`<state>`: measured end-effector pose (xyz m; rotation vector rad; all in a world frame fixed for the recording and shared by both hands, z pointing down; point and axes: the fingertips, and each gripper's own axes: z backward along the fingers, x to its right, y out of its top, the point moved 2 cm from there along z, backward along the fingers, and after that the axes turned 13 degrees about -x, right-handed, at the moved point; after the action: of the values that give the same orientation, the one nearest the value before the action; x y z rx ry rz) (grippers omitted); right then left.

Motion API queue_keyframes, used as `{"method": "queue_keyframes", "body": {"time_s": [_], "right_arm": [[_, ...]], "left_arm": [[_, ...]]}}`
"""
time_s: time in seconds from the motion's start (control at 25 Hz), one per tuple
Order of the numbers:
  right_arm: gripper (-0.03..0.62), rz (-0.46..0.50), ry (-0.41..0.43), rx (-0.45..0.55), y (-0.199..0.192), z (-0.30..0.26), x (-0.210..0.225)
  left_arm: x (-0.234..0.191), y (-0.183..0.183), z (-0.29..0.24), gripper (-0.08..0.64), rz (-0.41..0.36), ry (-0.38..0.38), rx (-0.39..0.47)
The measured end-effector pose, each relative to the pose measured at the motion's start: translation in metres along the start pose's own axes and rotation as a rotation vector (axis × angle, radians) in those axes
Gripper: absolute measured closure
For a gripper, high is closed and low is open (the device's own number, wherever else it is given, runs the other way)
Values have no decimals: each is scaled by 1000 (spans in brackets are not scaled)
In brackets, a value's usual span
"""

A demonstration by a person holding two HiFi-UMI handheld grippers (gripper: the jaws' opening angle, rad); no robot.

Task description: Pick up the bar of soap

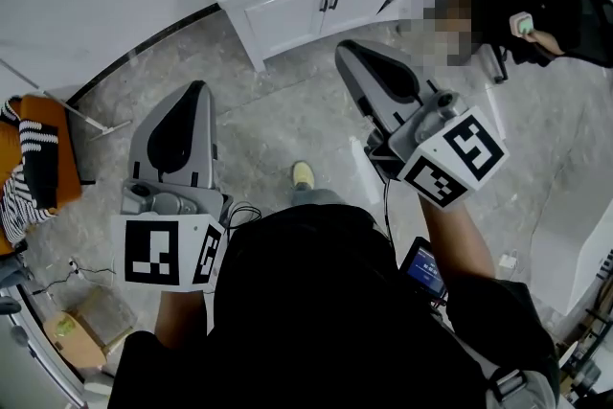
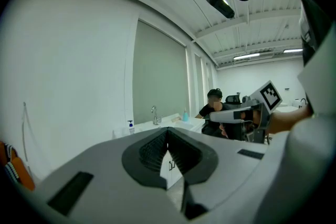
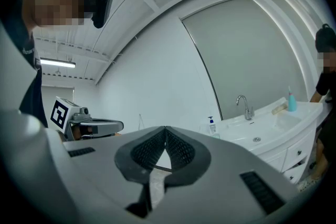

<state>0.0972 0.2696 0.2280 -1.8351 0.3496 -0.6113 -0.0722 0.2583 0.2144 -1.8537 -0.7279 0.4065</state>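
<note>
Got left tongs [image 2: 168, 130] and right tongs [image 3: 165, 129] both pinched shut, empty, likely bar of soap [image 3: 280, 108] far ahead on the desk [image 3: 231, 126] by the teal bottle [image 3: 290, 104]; could knock it into the sink [image 3: 260, 136] unless spread first.

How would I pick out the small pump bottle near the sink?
On the long white washstand counter, find the chrome tap. In the right gripper view, the small pale pump bottle with a blue top stands alone left of it; the teal bottle is on the tap's other side.
</note>
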Motion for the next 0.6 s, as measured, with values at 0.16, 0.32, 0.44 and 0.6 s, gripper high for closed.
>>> {"method": "queue_keyframes", "body": {"time_s": [0.16, 0.32, 0.44, 0.6], "right_arm": [[586, -10, 4, 5, 3, -1, 15], [586, -11, 15, 7, 2, -1, 17], [586, -6, 9, 13, 4, 2, 20], [586, 9, -7, 17, 3, 5, 24]], "left_arm": [[3, 8, -7, 552, -16, 21, -2], [5, 14, -5, 552, -27, 33, 0], [8, 19, -7, 552, -37, 29, 7], [13, 19, -11, 552, -46, 17, 6]]}}
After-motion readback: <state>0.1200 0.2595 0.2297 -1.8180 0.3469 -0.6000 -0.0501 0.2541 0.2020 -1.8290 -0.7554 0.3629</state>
